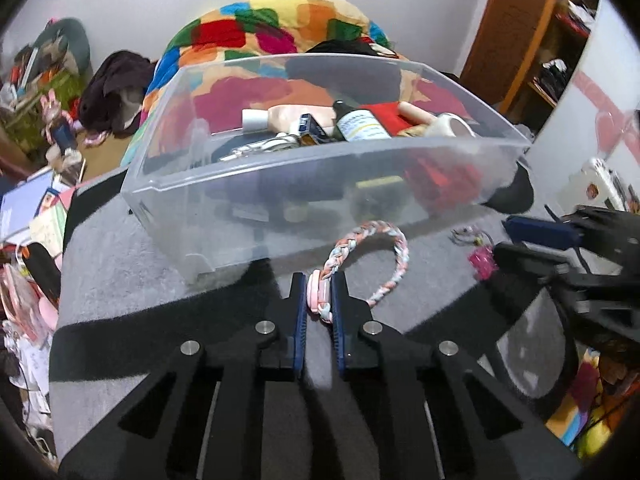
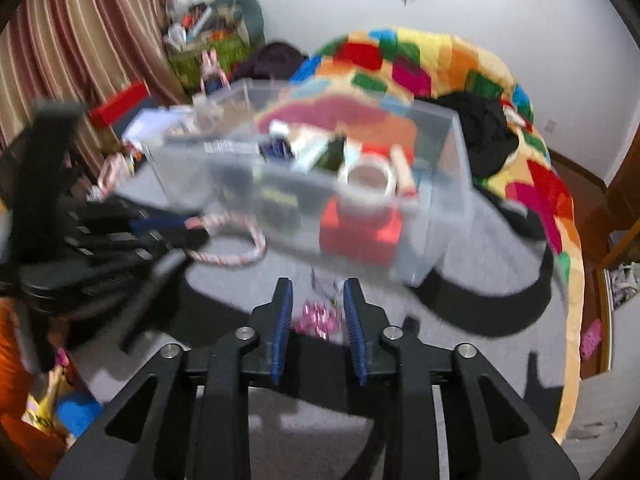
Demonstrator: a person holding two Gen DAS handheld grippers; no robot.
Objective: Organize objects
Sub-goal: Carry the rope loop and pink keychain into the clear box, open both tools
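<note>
The left hand-held gripper (image 1: 320, 300) is clamped on one end of a pink-and-white braided headband (image 1: 360, 256) lying on grey fabric (image 1: 140, 272), just in front of a clear plastic bin (image 1: 320, 184) holding bottles. The right hand-held gripper (image 1: 516, 240) hovers beside a pink trinket (image 1: 482, 262).

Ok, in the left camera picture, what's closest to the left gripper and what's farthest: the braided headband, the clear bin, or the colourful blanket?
1. Braided headband: one end is pinched in the left gripper.
2. Clear bin: just behind the headband, on the grey cloth.
3. Colourful blanket: heaped behind the bin, by the wall.
</note>
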